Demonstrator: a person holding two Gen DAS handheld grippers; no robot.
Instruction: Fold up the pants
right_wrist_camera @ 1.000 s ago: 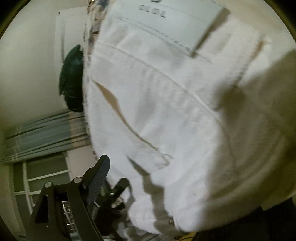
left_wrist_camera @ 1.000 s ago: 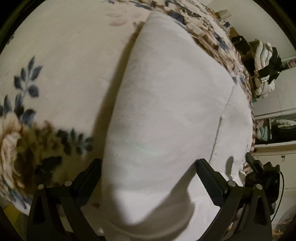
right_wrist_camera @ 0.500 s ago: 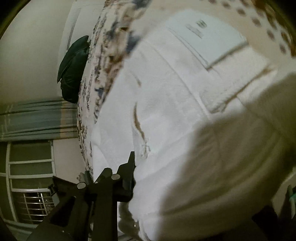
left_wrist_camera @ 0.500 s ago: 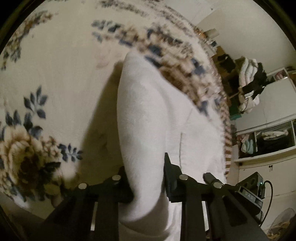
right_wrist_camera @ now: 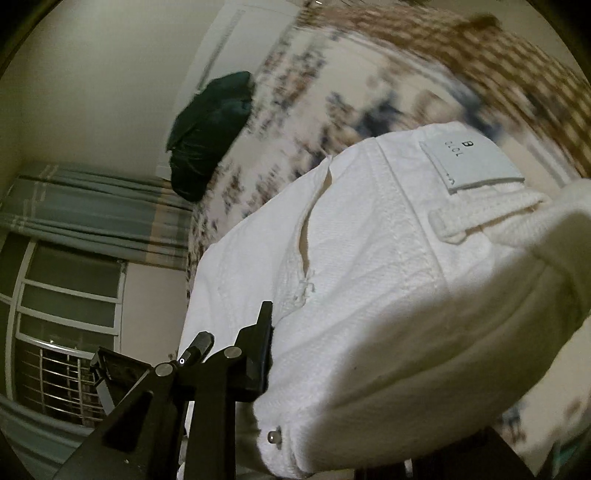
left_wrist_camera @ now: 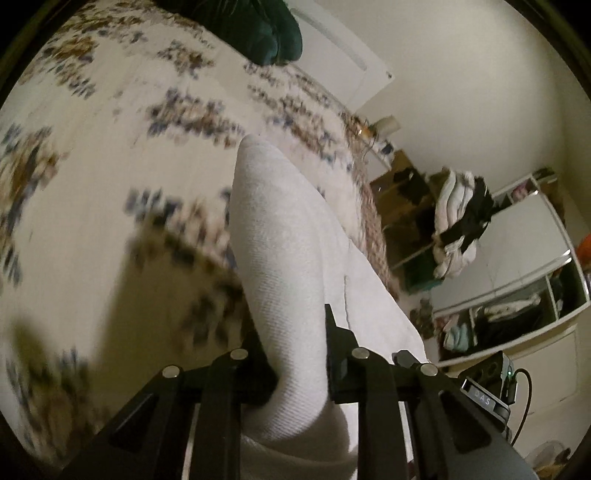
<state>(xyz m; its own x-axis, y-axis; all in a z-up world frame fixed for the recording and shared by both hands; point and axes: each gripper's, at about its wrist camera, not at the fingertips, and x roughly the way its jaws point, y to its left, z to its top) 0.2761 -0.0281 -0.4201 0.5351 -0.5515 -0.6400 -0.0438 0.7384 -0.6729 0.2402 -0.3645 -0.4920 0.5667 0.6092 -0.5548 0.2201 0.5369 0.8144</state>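
Note:
The white pants [left_wrist_camera: 280,254] hang lifted above the flowered bed cover [left_wrist_camera: 92,177]. In the left wrist view my left gripper [left_wrist_camera: 293,332] is shut on a folded edge of the white cloth, which rises between the fingers. In the right wrist view the pants [right_wrist_camera: 369,280] fill the frame at the waistband end, with a white label [right_wrist_camera: 469,158], a belt loop and a pocket slit. My right gripper [right_wrist_camera: 306,332] is shut on the pants; only its left finger [right_wrist_camera: 260,347] shows, the other is hidden behind the cloth.
A dark green cushion [left_wrist_camera: 255,29] lies at the far end of the bed, also in the right wrist view [right_wrist_camera: 210,133]. Open shelves with clothes [left_wrist_camera: 509,317] and a pile of garments [left_wrist_camera: 458,225] stand beside the bed. Curtains and a barred window [right_wrist_camera: 66,295] are on the left.
Both grippers closed on the pants from open, then lifted them off the bed. The views now show more of the room and the bed cover farther below.

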